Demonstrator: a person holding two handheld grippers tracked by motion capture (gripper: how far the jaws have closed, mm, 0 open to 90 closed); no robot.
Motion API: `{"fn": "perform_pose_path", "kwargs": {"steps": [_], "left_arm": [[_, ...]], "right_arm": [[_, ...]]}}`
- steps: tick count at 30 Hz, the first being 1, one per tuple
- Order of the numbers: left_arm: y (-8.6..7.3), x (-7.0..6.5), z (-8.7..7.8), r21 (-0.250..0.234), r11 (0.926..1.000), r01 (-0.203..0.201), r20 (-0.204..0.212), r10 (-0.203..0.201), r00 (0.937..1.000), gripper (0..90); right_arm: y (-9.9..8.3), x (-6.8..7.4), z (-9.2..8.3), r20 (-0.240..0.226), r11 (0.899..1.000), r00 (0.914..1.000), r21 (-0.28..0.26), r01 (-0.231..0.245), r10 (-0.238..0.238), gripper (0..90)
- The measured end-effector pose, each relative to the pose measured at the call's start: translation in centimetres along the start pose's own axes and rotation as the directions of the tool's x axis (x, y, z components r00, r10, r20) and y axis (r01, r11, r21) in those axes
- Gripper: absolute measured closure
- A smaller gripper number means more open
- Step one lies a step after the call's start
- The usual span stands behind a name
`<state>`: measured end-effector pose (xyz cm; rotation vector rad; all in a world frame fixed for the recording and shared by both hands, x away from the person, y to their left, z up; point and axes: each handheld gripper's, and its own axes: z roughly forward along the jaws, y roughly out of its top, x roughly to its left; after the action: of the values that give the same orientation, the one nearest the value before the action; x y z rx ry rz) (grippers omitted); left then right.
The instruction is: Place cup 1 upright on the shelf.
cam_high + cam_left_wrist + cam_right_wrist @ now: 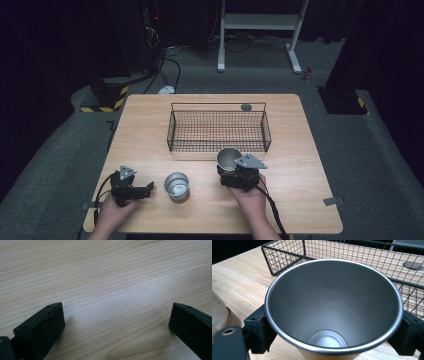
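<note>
Two steel cups are on the wooden table. One cup stands free near the front, left of centre. The other cup is upright and empty, and my right gripper is shut on its sides, just in front of the black wire basket. My left gripper rests low at the front left, a short way left of the free cup. Its jaws stand wide apart over bare wood.
The wire basket lies across the table's middle with nothing in it. A small grey round disc sits on the table behind the basket. A white frame stand and cables are on the floor beyond.
</note>
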<state>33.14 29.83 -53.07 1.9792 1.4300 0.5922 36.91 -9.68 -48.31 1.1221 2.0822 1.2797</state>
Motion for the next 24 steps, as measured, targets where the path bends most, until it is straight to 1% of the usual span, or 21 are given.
{"fn": "perform_pose_path", "kwargs": {"steps": [9,13,22,24], "left_arm": [[0.00,0.00,0.00,0.000,1.0000,0.000,0.000,0.000,1.0000,0.6],[0.00,0.00,0.00,0.000,1.0000,0.000,0.000,0.000,1.0000,0.6],[-0.01,-0.01,0.01,-0.002,1.0000,0.001,-0.001,-0.001,1.0000,0.6],[0.00,0.00,0.00,0.000,1.0000,0.000,0.000,0.000,1.0000,0.7]], "right_arm": [[-0.20,-0.11,0.15,-0.010,1.000,0.9999,-0.015,-0.003,0.003,12.7],[-0.29,-0.14,0.13,-0.010,1.000,0.9999,-0.024,0.006,-0.007,13.1],[-0.29,-0.17,0.04,-0.011,1.000,0.9999,-0.025,0.009,-0.010,13.4],[-0.27,-0.17,0.00,-0.012,0.999,0.9999,-0.032,0.008,-0.008,13.5]]}}
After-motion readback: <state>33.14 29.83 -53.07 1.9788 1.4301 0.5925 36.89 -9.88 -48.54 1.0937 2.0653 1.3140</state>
